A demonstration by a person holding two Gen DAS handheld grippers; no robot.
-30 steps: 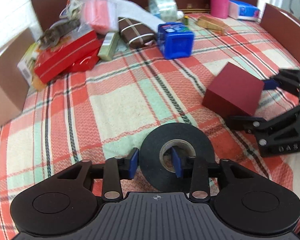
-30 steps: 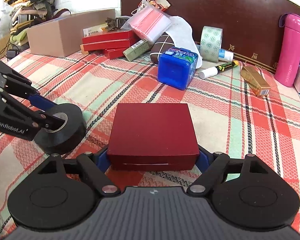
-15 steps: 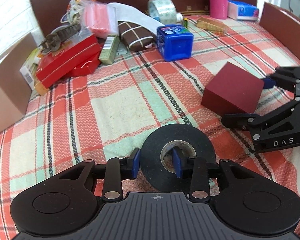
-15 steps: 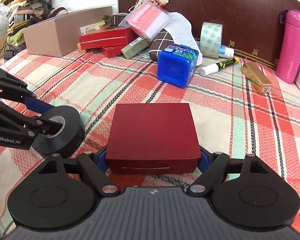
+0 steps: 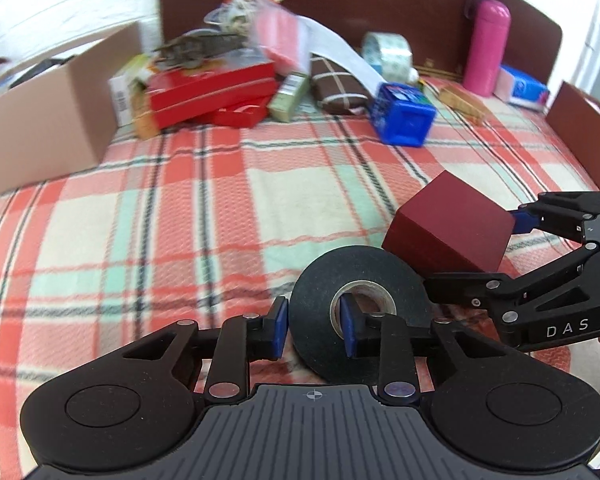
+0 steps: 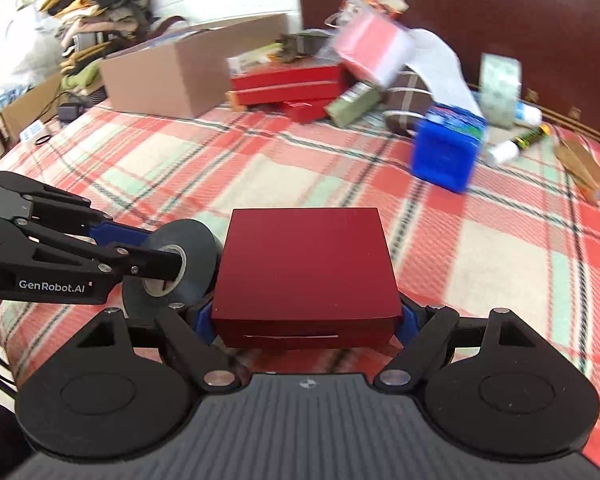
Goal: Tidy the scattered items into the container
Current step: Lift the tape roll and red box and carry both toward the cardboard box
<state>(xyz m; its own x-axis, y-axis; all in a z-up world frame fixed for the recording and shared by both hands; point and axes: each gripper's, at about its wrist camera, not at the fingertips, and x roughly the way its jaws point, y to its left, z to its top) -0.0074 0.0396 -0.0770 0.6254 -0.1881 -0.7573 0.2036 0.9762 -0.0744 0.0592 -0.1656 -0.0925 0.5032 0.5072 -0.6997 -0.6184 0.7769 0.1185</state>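
The left gripper [image 5: 314, 326] closes its fingers across the wall of the tape roll [image 5: 360, 312], one inside the core for purchase, while the right gripper [image 6: 306, 322] clamps the red box [image 6: 306, 276] by its sides, both over the bed [image 5: 180, 220], the cardboard box [image 6: 172, 76] well apart.

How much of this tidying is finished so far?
Little looks done: the cardboard box shows nothing inside from here. In hand: left tongs closing on the black tape roll, right tongs gripping the dark red box. The pile by the headboard remains.
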